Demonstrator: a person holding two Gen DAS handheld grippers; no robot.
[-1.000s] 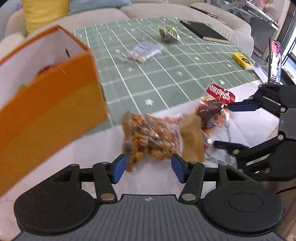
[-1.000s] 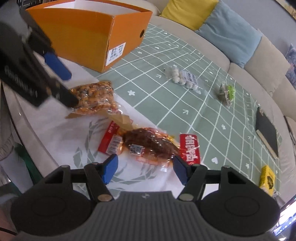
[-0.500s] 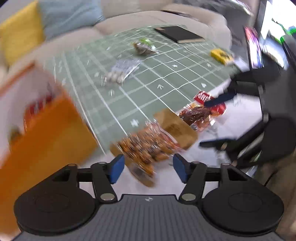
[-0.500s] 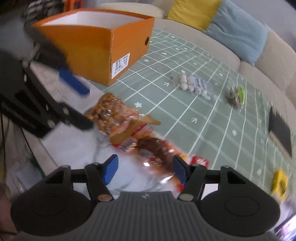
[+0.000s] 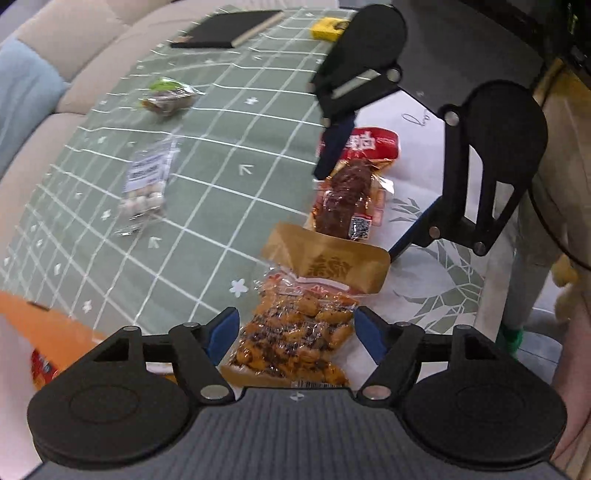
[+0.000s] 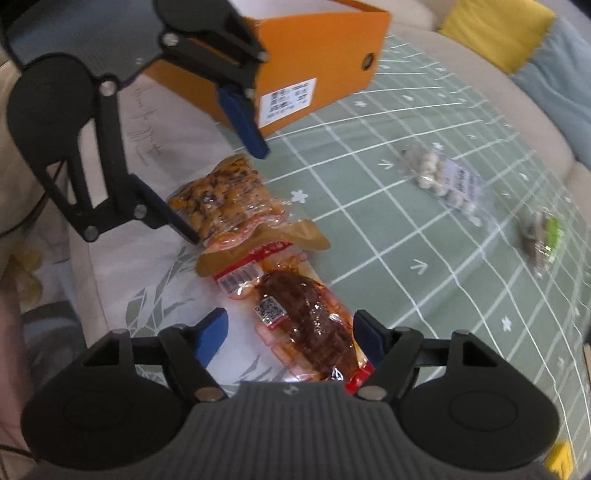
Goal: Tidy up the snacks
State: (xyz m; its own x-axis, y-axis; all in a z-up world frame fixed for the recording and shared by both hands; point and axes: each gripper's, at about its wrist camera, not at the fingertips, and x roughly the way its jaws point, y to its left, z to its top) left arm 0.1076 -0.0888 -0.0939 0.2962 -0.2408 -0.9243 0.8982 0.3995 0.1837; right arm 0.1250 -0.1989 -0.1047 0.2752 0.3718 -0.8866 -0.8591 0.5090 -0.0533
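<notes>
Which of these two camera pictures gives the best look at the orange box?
The right wrist view: the orange box shows its open top, front and label. The left wrist view catches only a blurred corner at its left edge.

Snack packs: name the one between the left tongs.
The orange peanut pack, brown header; the left tongs are opening around it. The dark red meat pack lies under the right tongs.

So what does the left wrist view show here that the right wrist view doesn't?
Only the left wrist view shows the flat black notebook. Only the right wrist view shows the yellow cushion and the orange cardboard box's white label. Both show the clear bag of orange-brown nuts between the opening left gripper jaws, and the red packet of dark meat between the opening right gripper jaws.
</notes>
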